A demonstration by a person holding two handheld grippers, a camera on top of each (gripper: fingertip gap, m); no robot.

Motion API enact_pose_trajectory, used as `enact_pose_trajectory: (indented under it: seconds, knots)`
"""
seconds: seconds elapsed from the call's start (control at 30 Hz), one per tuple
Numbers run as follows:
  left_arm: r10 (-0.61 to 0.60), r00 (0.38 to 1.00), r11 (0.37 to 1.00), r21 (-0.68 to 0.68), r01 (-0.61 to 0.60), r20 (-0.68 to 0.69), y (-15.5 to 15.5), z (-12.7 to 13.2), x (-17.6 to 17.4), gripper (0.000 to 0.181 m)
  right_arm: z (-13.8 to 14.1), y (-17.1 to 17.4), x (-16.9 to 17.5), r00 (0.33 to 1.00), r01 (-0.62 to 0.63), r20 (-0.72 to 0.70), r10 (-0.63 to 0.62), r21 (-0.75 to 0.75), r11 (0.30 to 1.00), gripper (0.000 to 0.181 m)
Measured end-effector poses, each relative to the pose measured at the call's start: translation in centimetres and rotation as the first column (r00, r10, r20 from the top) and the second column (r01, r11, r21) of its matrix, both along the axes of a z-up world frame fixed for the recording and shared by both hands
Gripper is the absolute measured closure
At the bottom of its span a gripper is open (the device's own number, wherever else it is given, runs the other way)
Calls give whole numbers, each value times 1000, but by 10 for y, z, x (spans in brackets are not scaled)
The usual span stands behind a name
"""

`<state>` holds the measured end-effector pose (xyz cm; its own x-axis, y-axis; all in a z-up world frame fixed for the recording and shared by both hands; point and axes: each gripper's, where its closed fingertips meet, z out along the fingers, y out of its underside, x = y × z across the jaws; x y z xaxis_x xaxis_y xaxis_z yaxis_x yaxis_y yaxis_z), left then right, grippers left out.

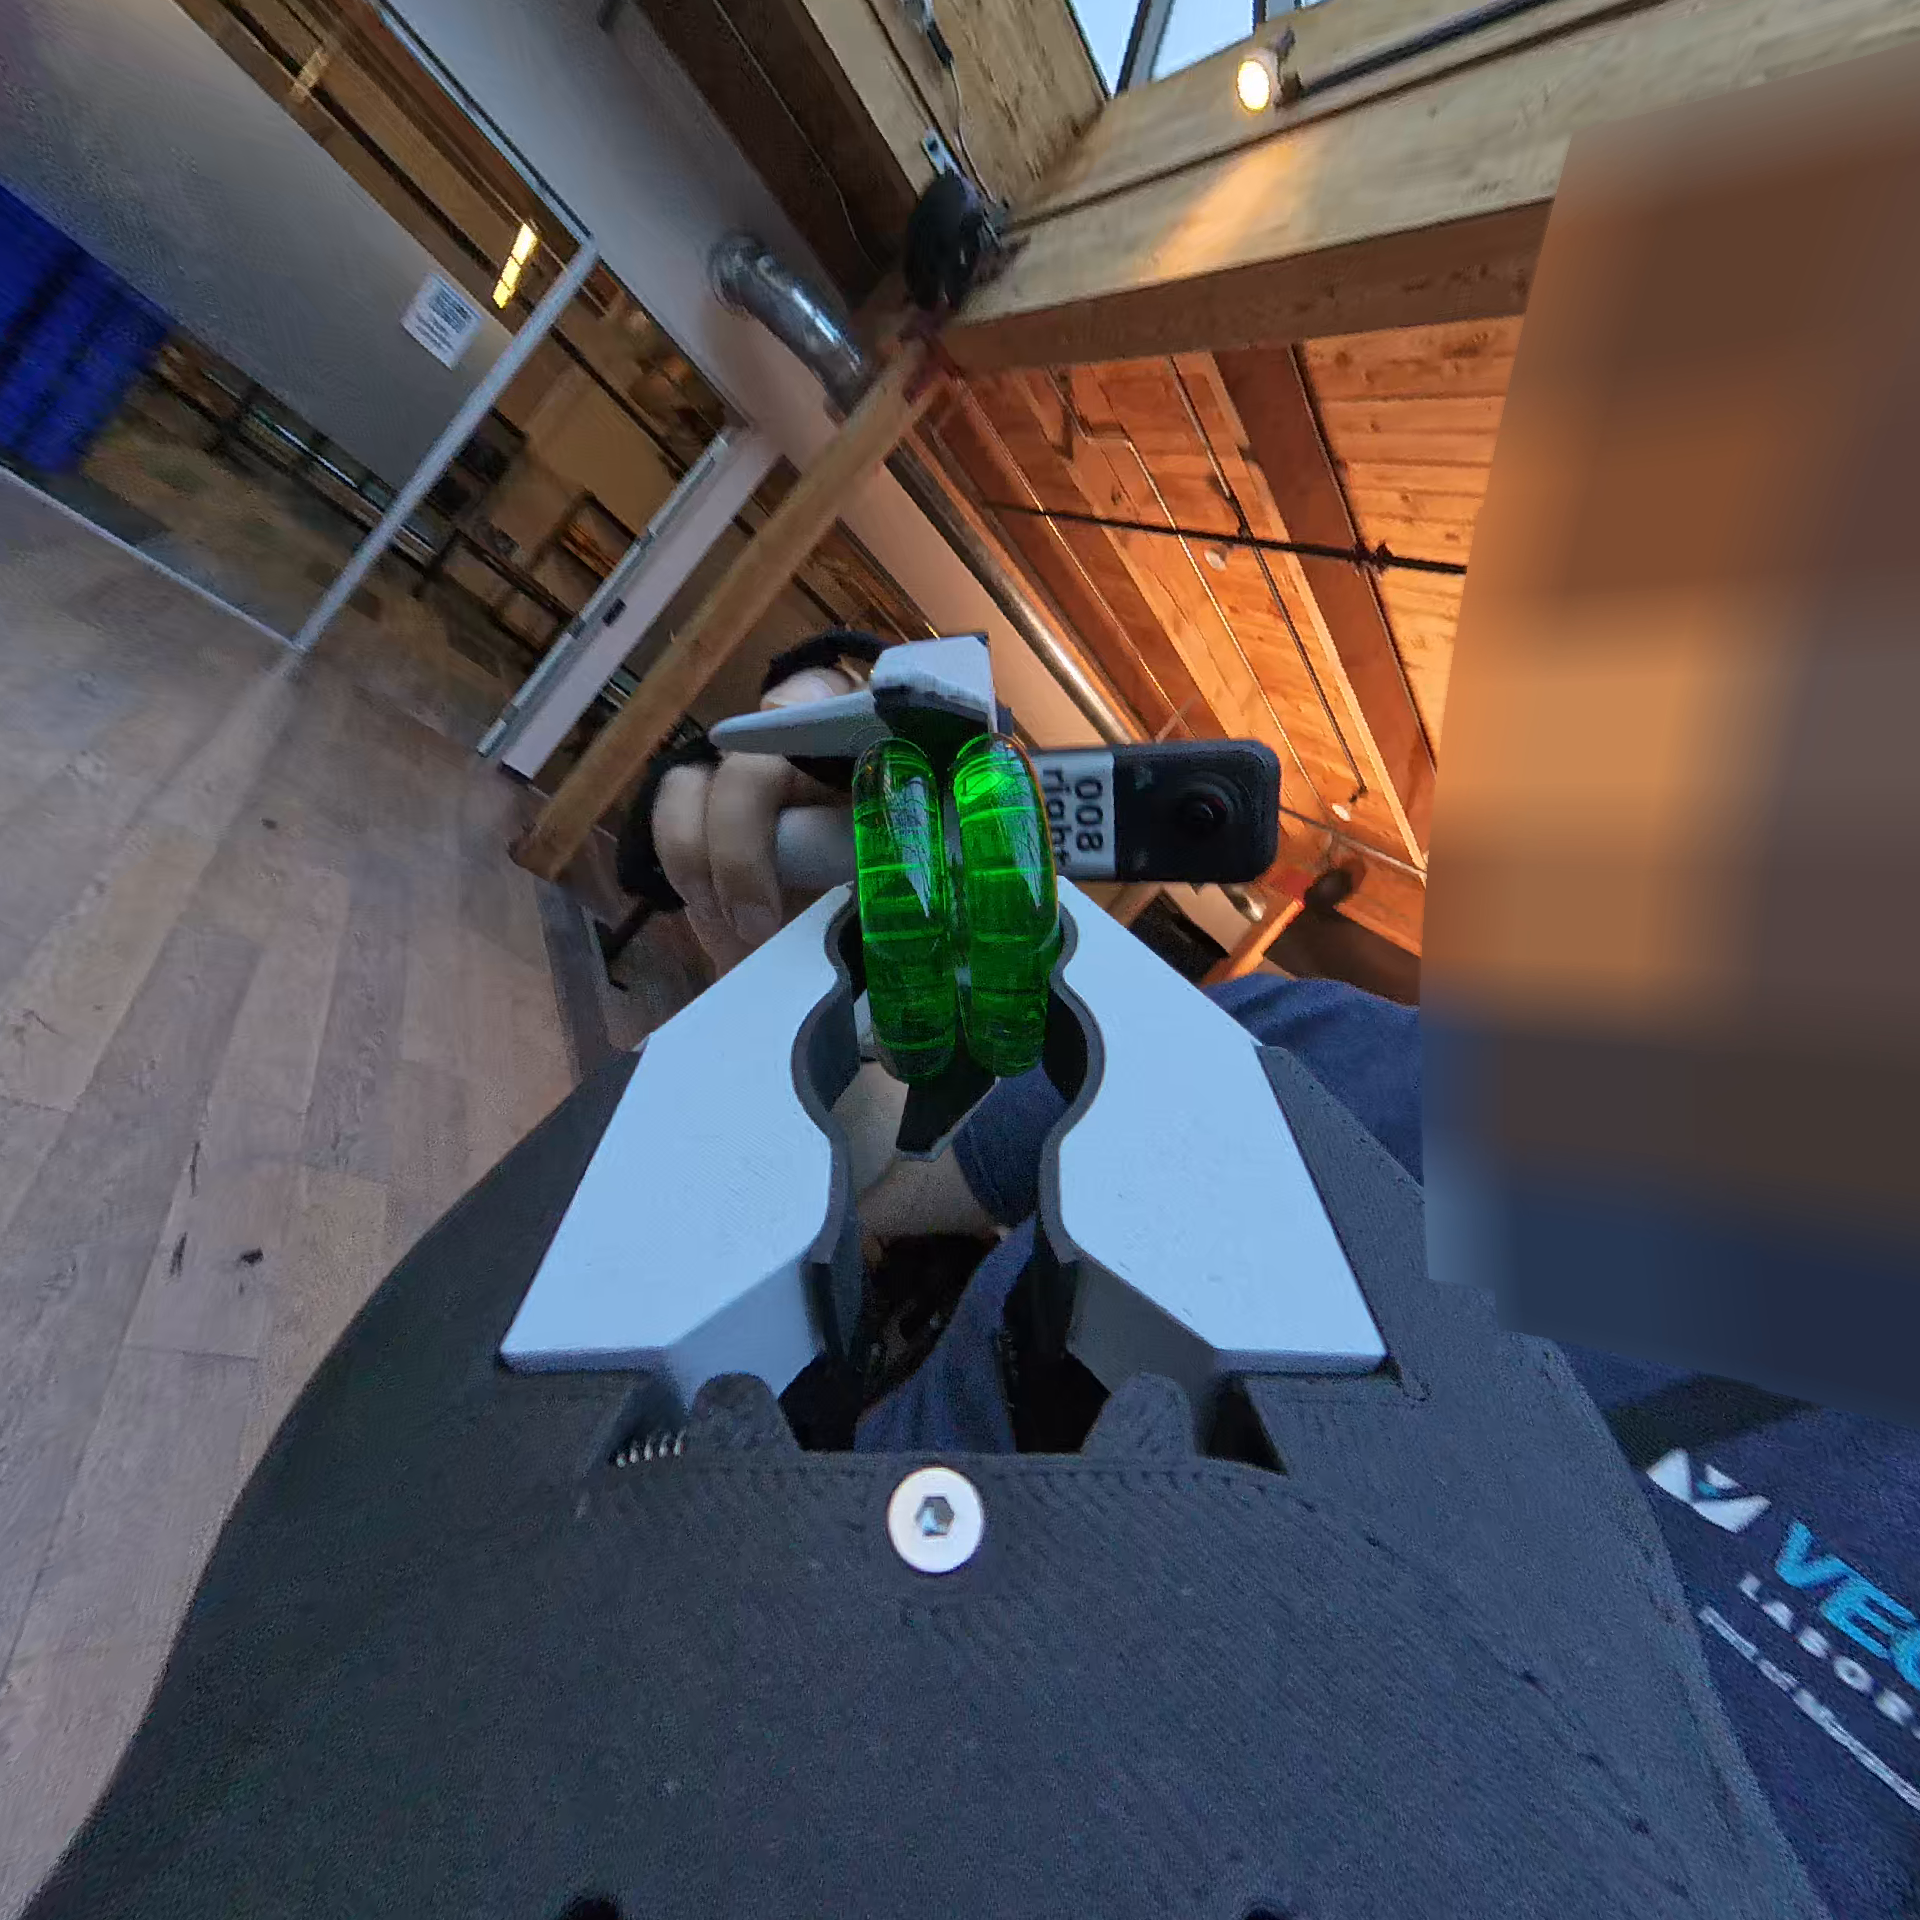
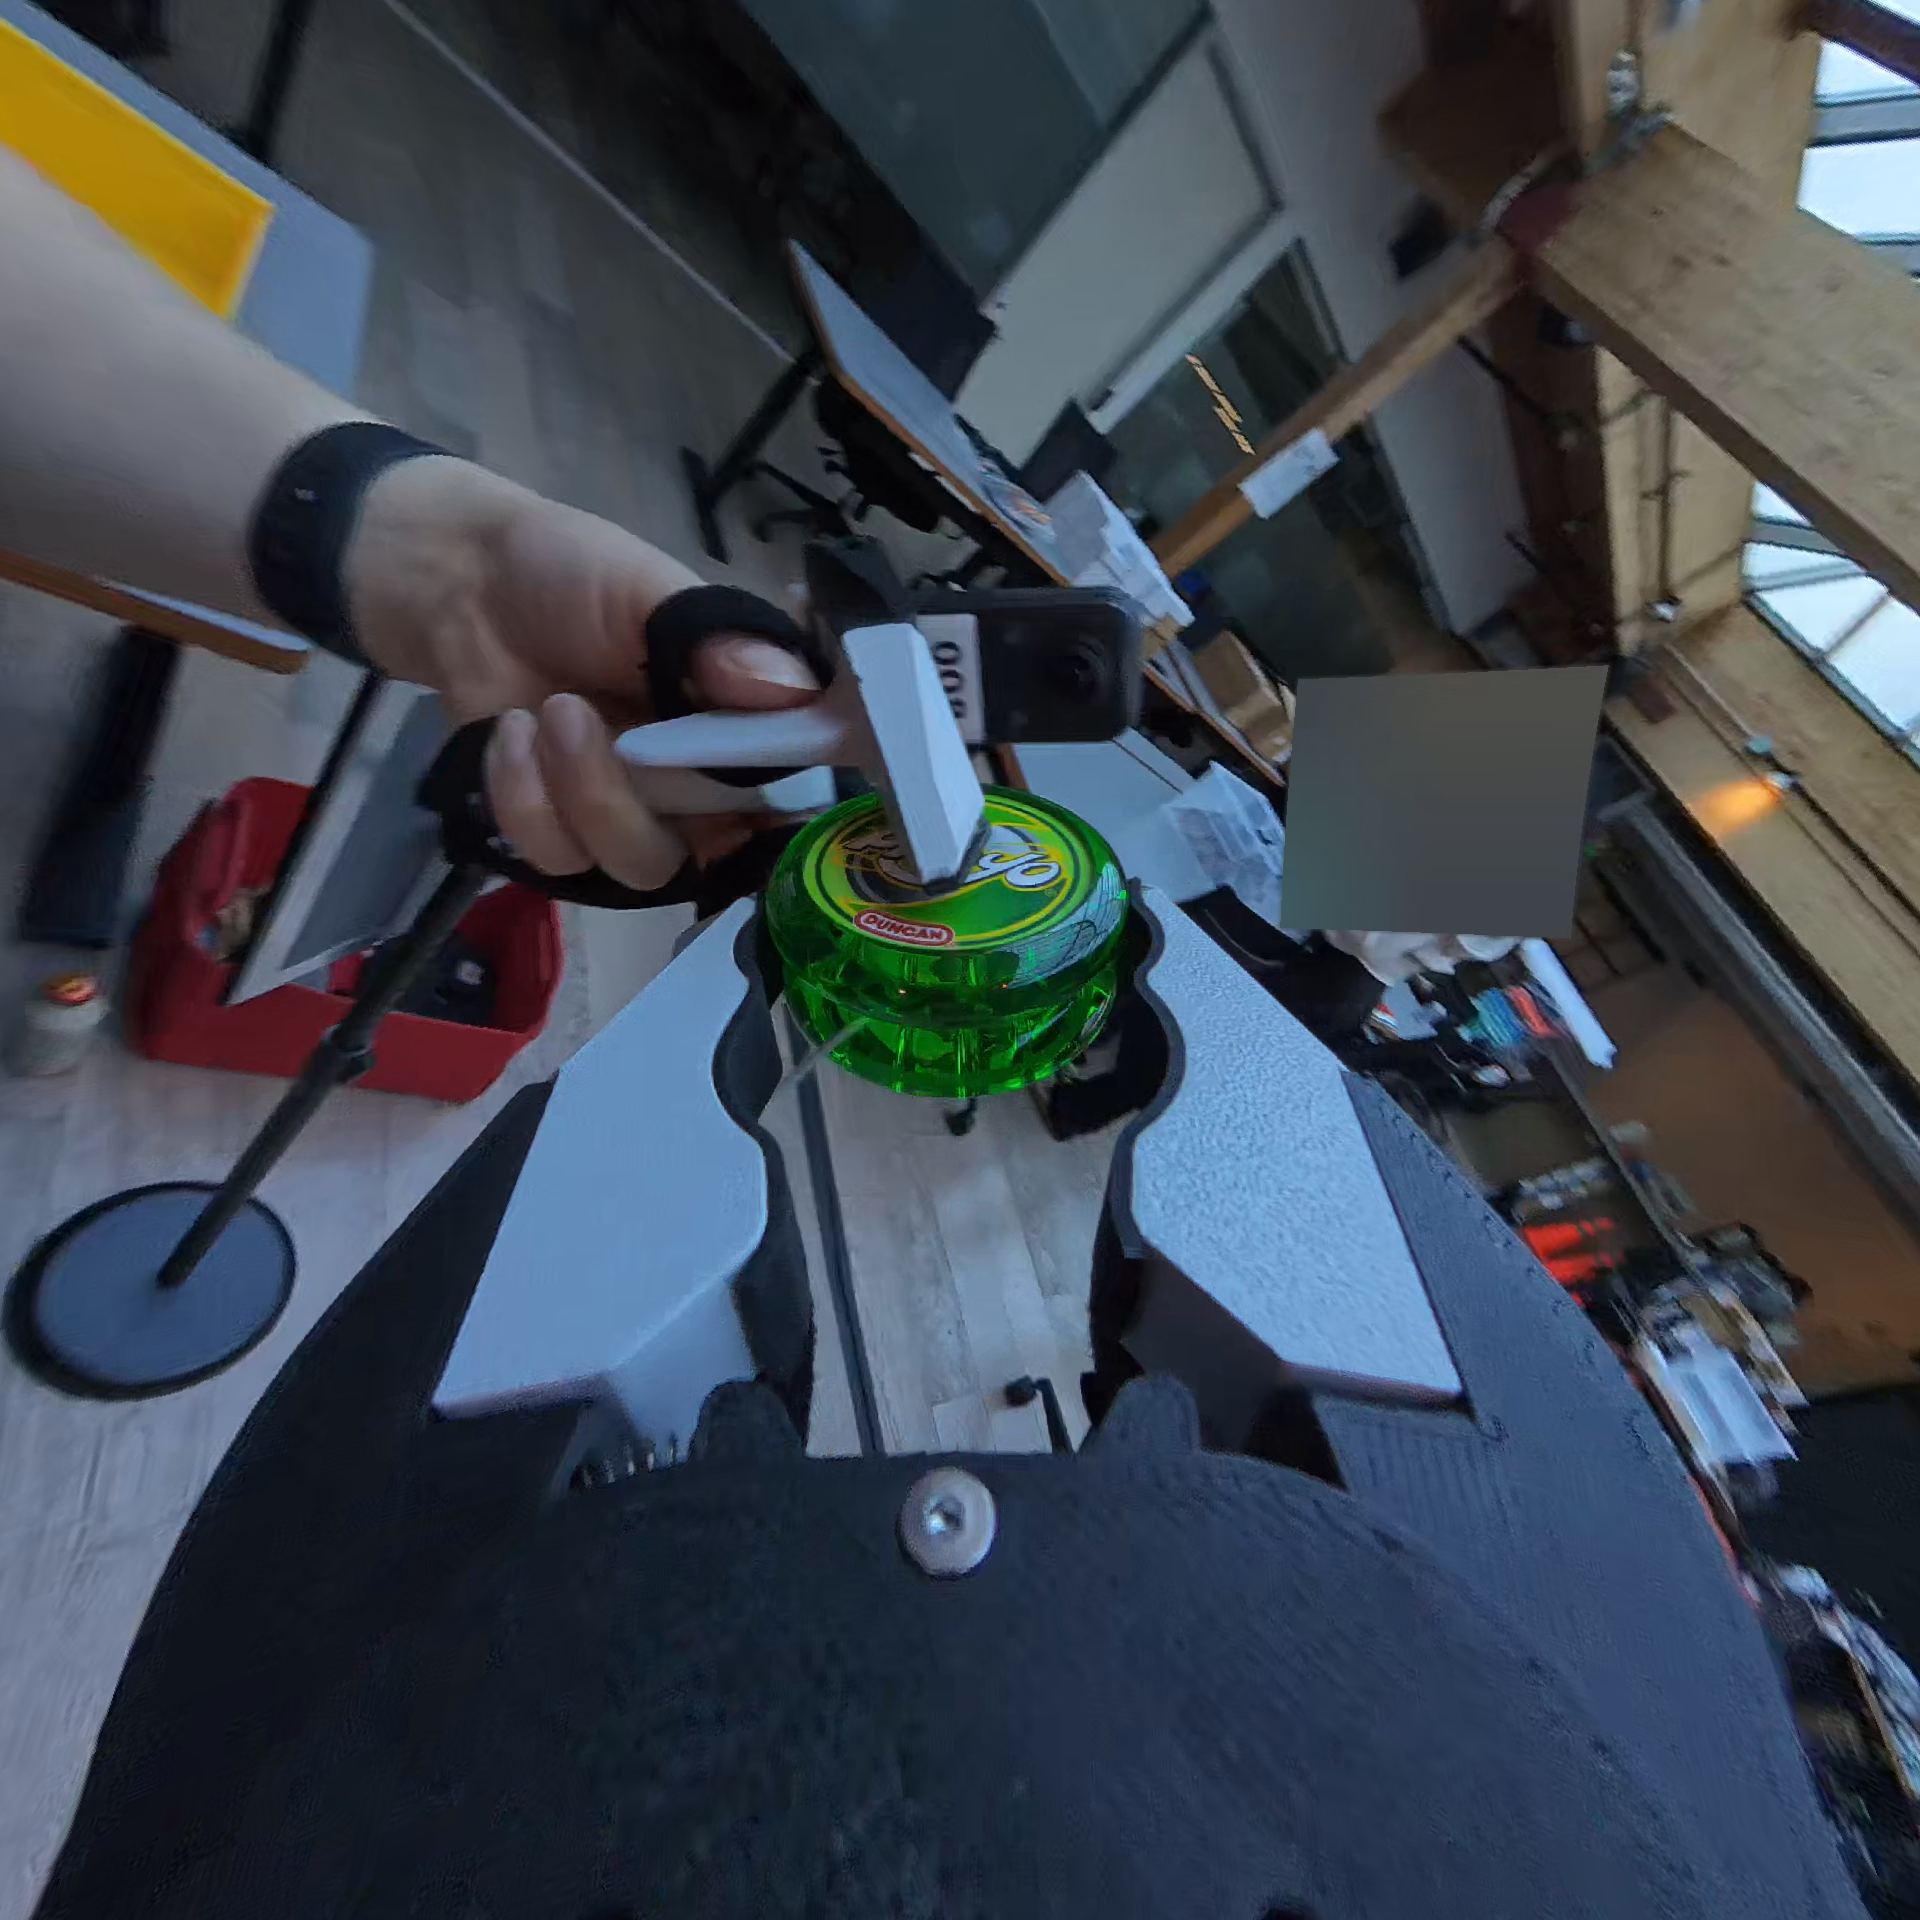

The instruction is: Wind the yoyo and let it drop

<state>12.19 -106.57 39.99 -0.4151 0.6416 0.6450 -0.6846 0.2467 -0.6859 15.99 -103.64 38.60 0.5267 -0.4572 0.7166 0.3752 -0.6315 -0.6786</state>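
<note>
A clear green yoyo sits edge-on between my left gripper's grey fingertips, which press on its two flat faces. In the right wrist view the yoyo lies flat face up between my right gripper's fingertips, which close on its rim. One left finger presses down on the top face; the lower one is hidden. The right gripper's upper finger sits above the yoyo's rim, and another sits below it. A thin string leaves the groove toward the right gripper's left finger.
A person in a dark blue shirt stands close behind the grippers. A hand holds the left gripper. On the wood floor are a red bin and a black stand with a round base. Desks stand farther off. My left and right fingertips are right by each other.
</note>
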Motion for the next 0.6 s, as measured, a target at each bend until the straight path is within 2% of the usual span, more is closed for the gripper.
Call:
enact_pose_trajectory:
  seconds: [0.1,0.2,0.3,0.33,0.37,0.43,0.5,0.57,0.6]
  knots:
    - [-86,992,996,46,82,93,7,0,-10,151,-2,7,-12,985,-145,-117,130,-130,981,117]
    - [-241,958,966,133,221,158,16,-7,-26,148,-13,11,-34,912,-351,-320,255,-292,890,117]
    - [-345,926,935,144,324,154,22,-8,-45,150,-14,14,-56,772,-523,-542,332,-244,817,117]
    - [-342,928,937,124,325,151,21,-7,-46,151,-14,14,-59,731,-544,-592,340,-205,813,117]
    - [-312,942,949,86,303,122,20,-2,-42,153,-10,15,-55,724,-529,-597,345,-161,833,116]
    - [-185,982,983,-20,185,-26,17,16,-16,154,11,17,-26,830,-364,-452,326,4,932,93]
    - [-41,992,994,-108,28,-117,19,26,12,154,27,12,-7,926,-226,-263,270,185,956,82]
    - [66,986,987,-136,-87,-153,21,26,26,154,35,3,3,992,-102,-41,116,249,963,89]
    - [86,982,985,-136,-109,-166,21,25,28,154,38,2,3,997,-63,62,48,259,964,95]
